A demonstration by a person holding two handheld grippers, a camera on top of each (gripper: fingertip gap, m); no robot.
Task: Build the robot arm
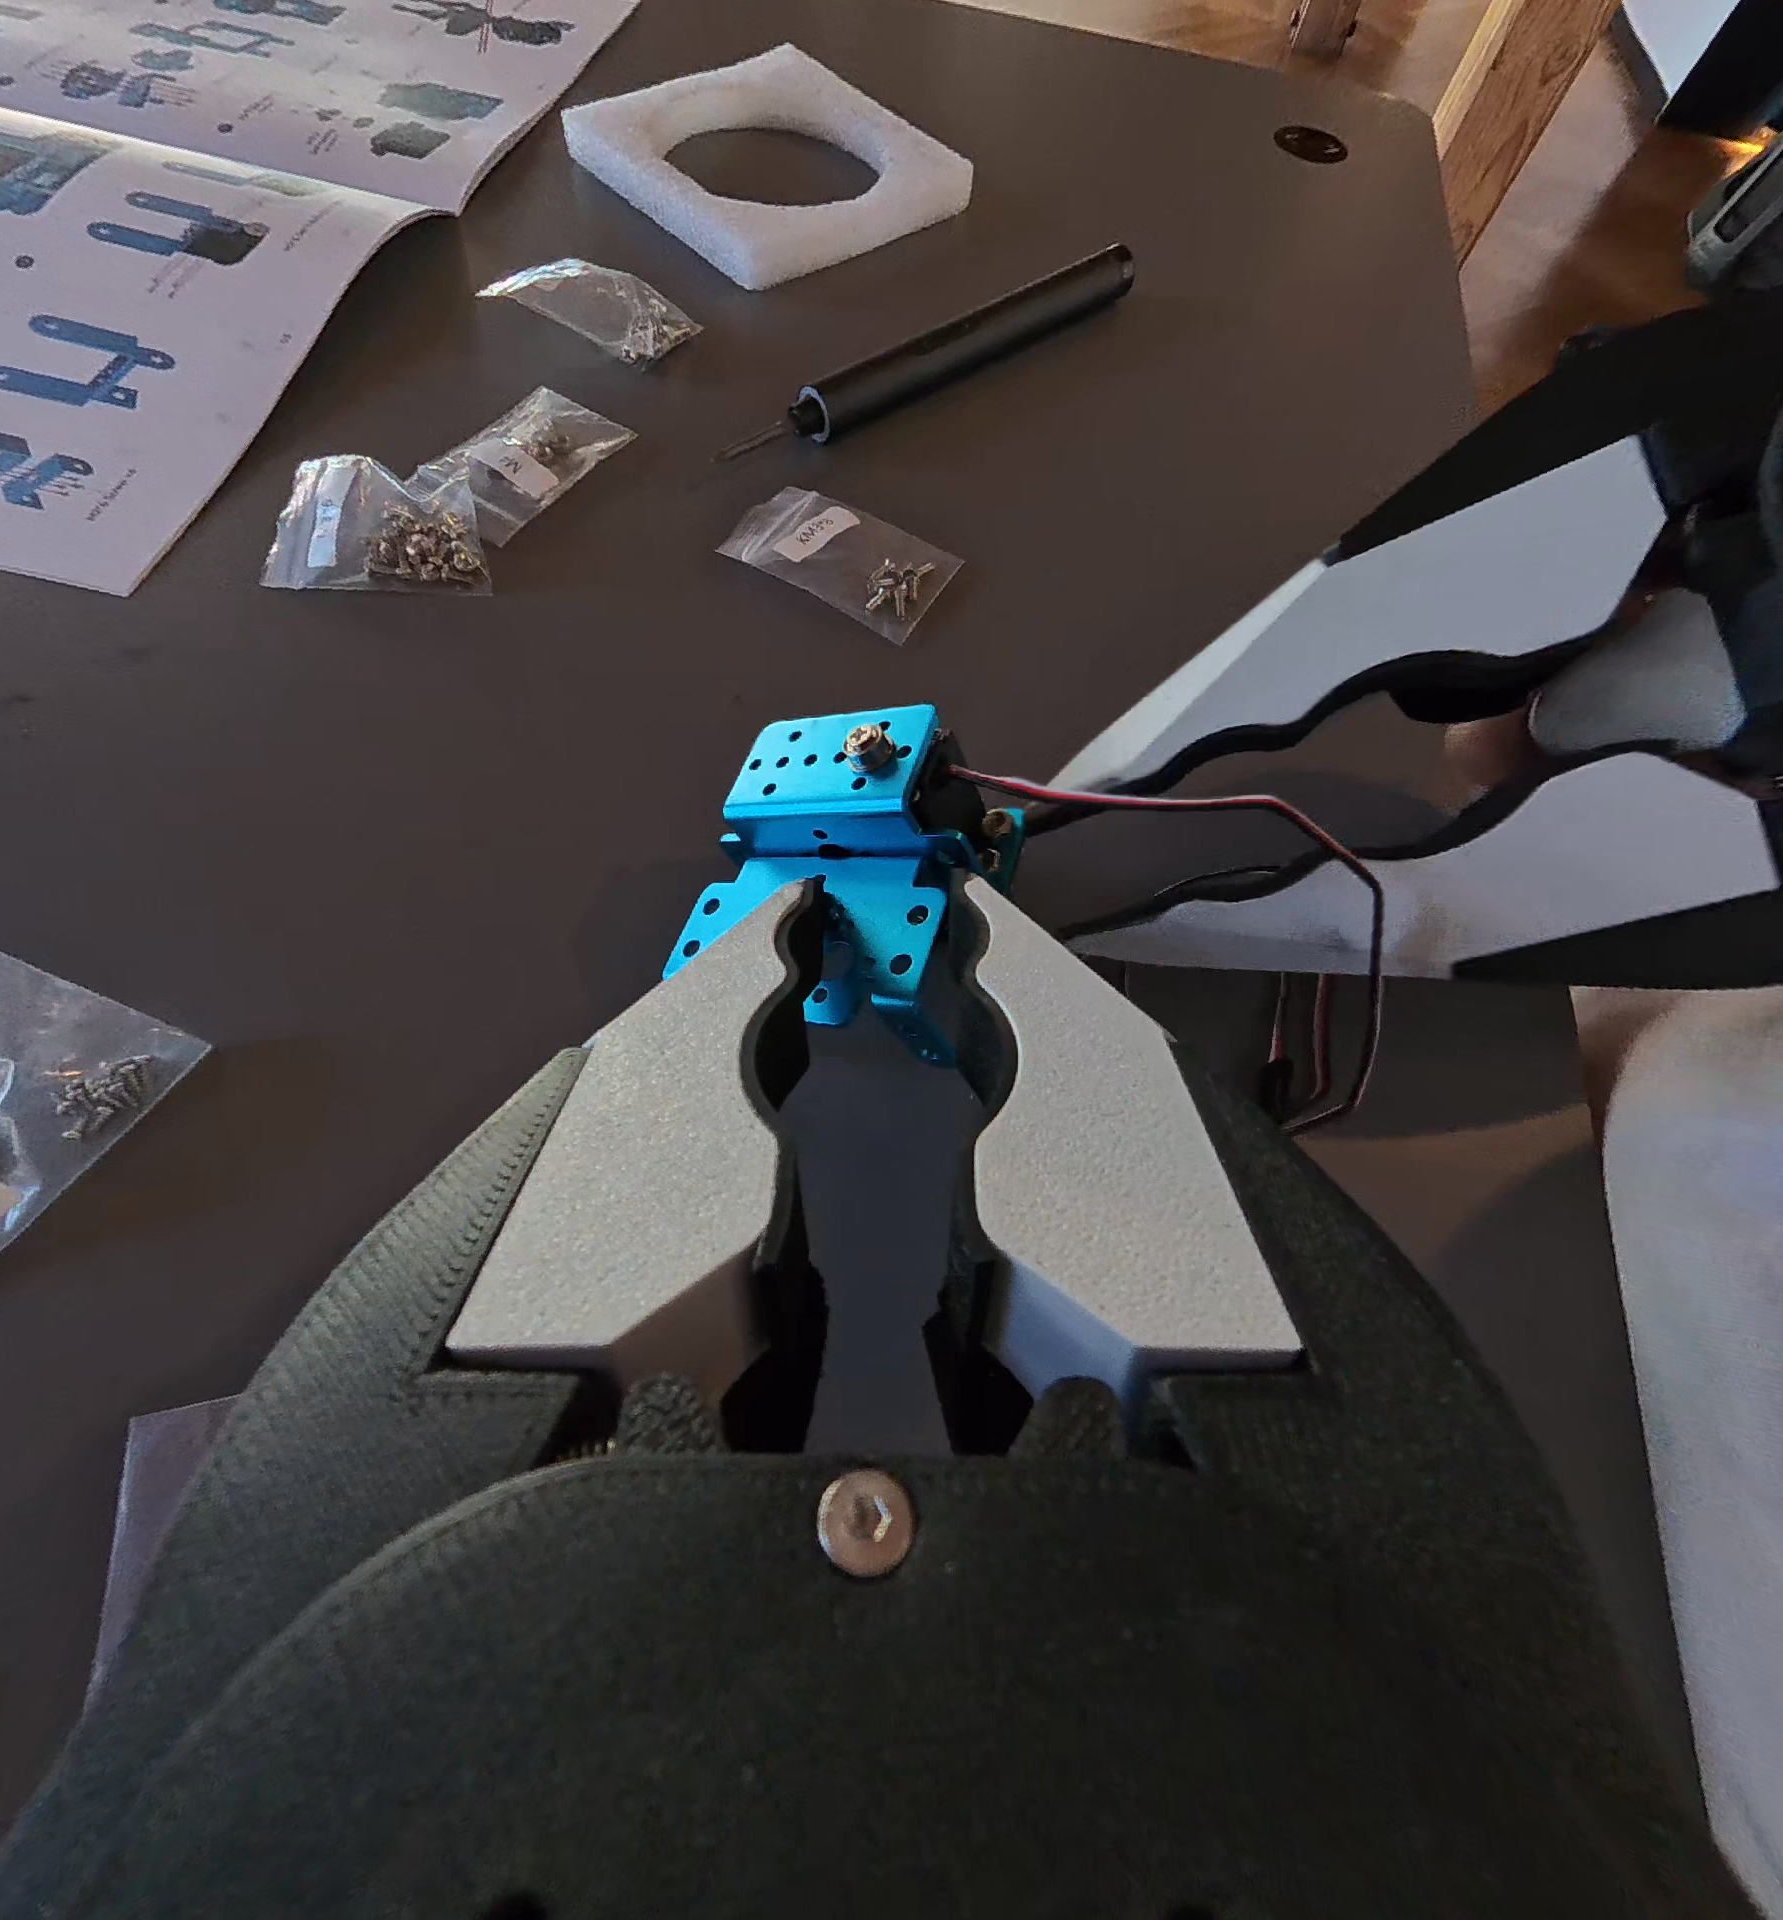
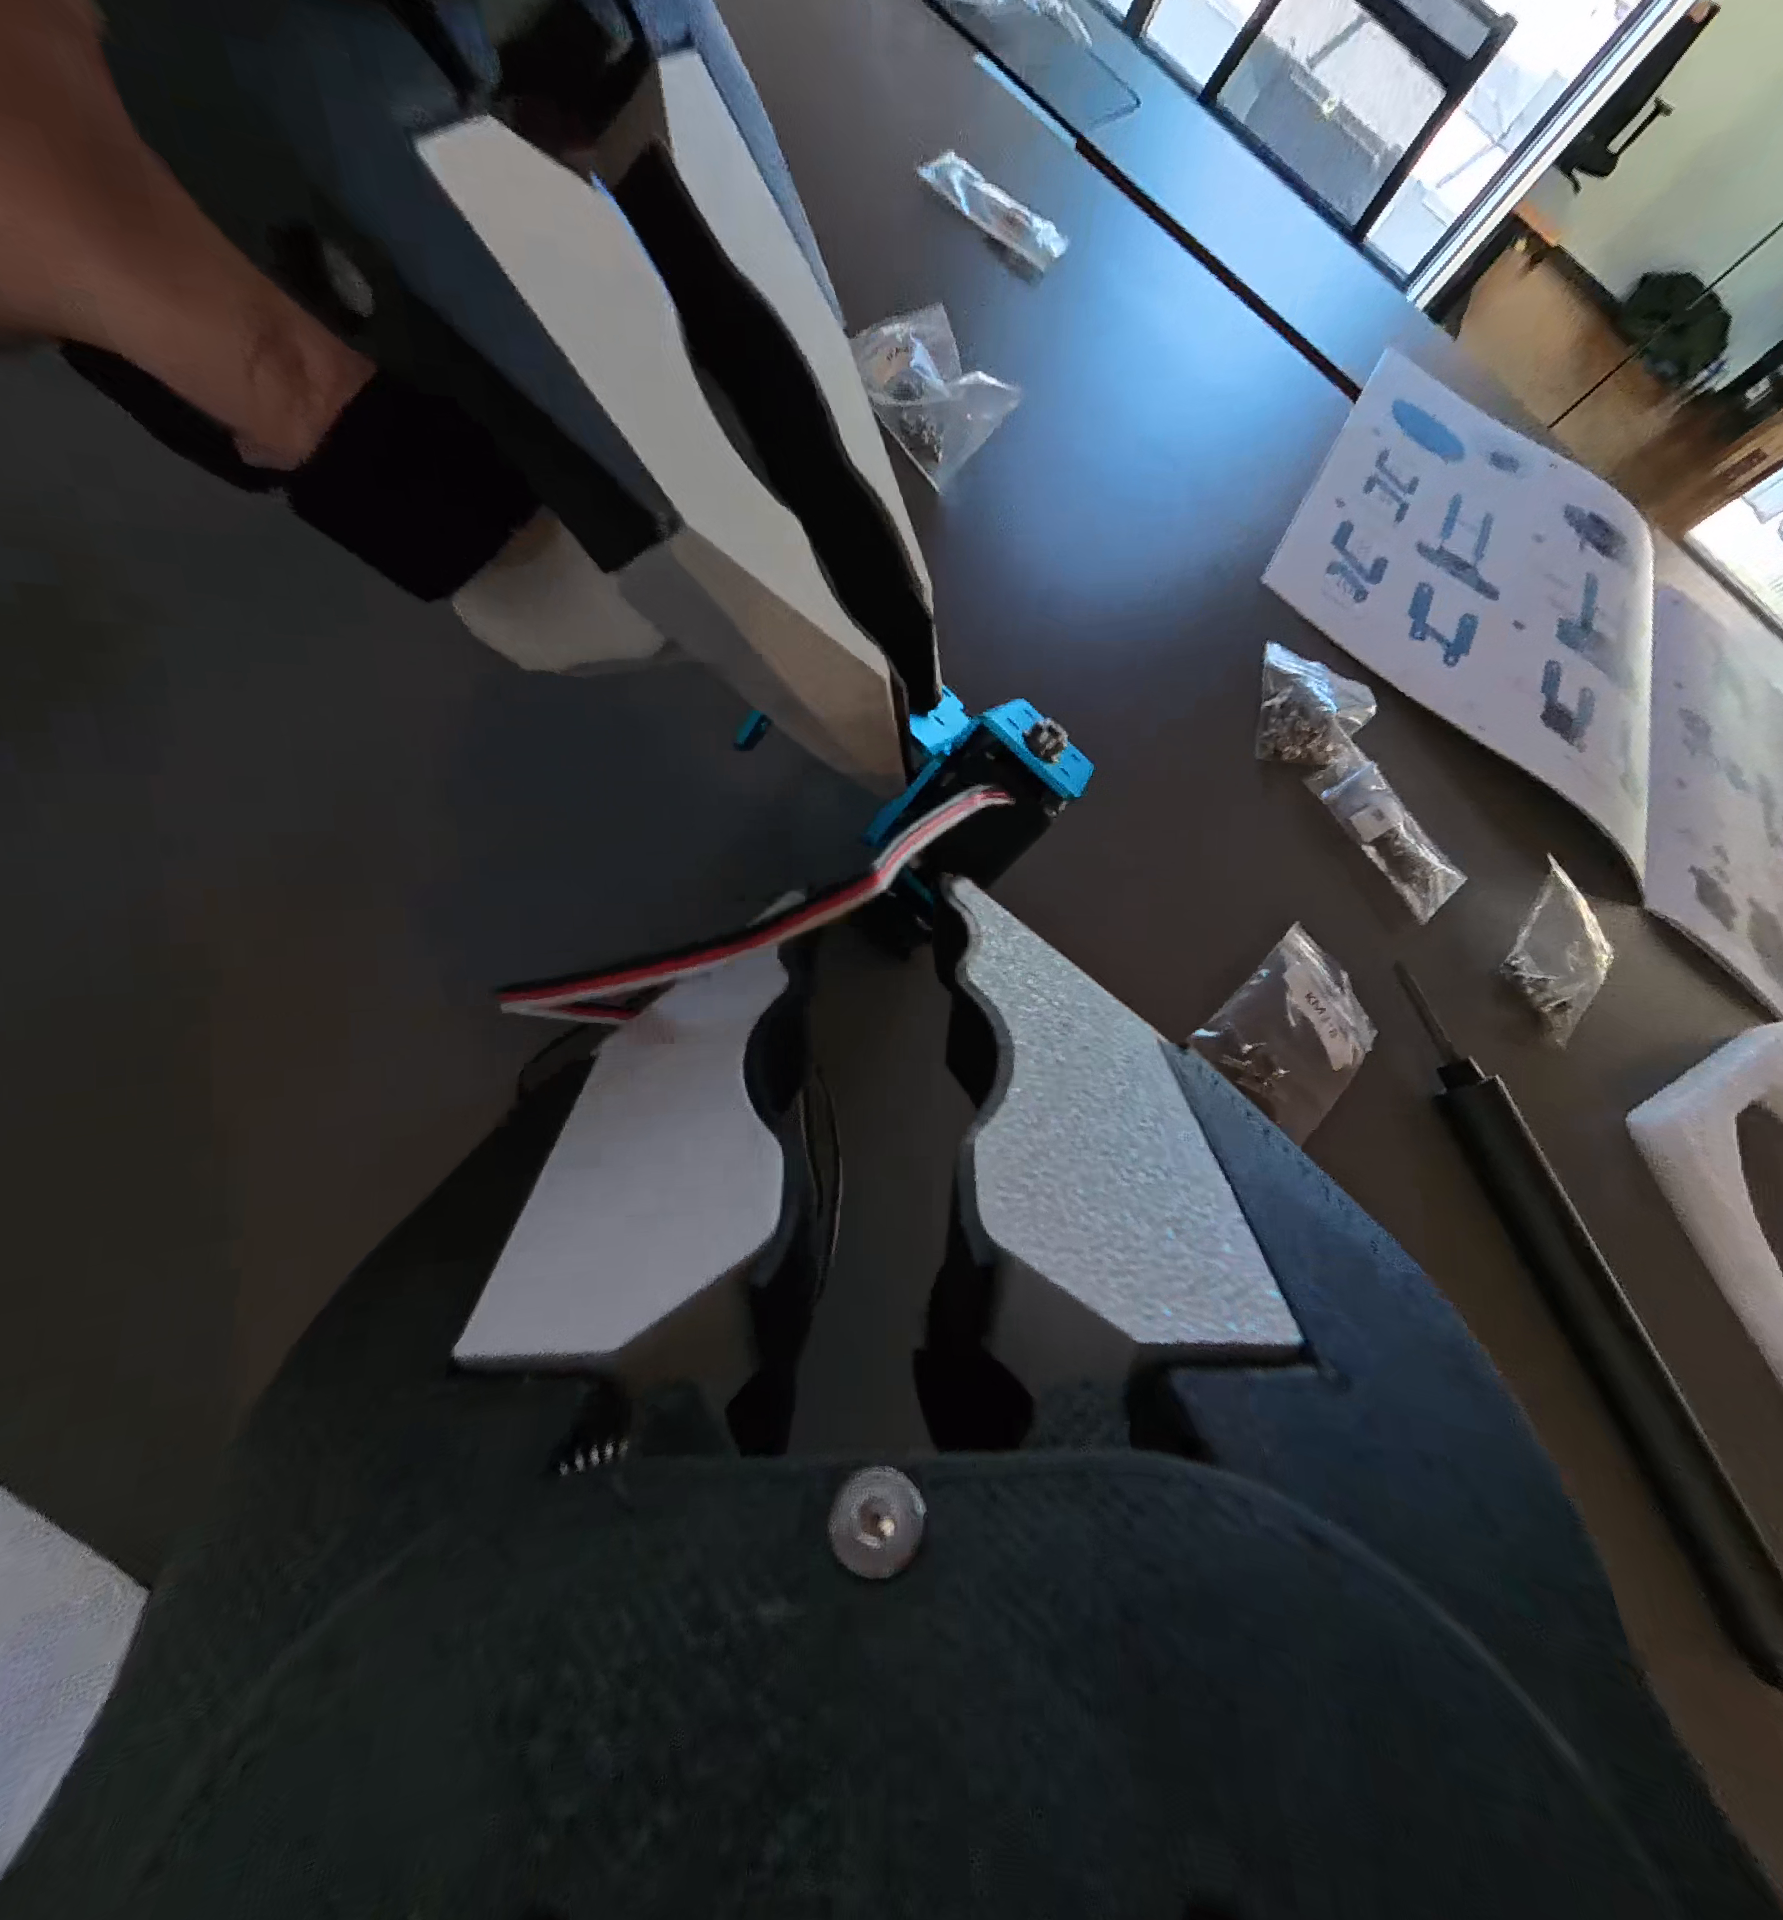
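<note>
Pinching the blue bracket assembly [image 1: 830, 831] in my left gripper [image 1: 887, 894], just beyond the screw bags [image 1: 845, 561], I judged my right gripper [image 2: 871, 914], closed at its wires [image 2: 762, 914], might tug them loose.

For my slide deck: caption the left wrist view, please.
Left gripper clamps a blue bracket above the table; right gripper meets it, screw bags and screwdriver beyond.

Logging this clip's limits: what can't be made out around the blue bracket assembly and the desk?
- Blue bracket assembly: lower part hidden by left gripper fingers, left wrist view.
- Right gripper grip: wires cover the fingertips, right wrist view.
- Screw bags: contents too small.
- Booklet: cut off by the edge.
</note>
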